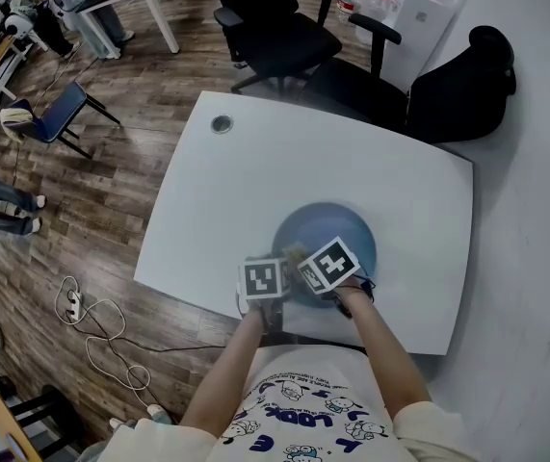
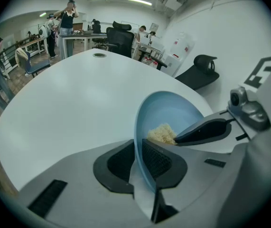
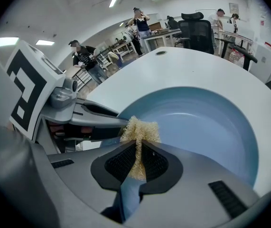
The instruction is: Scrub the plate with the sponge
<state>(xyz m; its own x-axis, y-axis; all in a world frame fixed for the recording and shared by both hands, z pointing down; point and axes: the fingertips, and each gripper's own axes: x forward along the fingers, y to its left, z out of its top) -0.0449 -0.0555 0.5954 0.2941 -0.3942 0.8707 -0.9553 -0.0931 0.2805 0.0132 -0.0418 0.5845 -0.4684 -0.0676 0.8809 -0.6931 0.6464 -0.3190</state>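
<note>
The light blue plate (image 1: 337, 224) is seen on the white counter (image 1: 284, 152), near the edge closest to the person. Its near rim is clamped between the jaws of the left hand-held gripper (image 2: 139, 167), whose ribbed pads are pressed on both faces of the rim. A pale yellow, fibrous sponge (image 3: 139, 129) is pinched between the jaws of the right hand-held gripper (image 3: 136, 166), and its frayed top is pushed out beyond the pads. The sponge is held against the inside of the plate, just beside the stretch of rim gripped by the left hand-held gripper. In the head view the two marker cubes are seen side by side, almost touching, over the plate's near-left part. A round grommet (image 1: 222, 123) is set in the counter's far corner, well apart from the plate. Black office chairs (image 1: 284, 37) are parked beyond the counter, and a white cable (image 1: 91, 320) is coiled on the wooden floor to the left.
</note>
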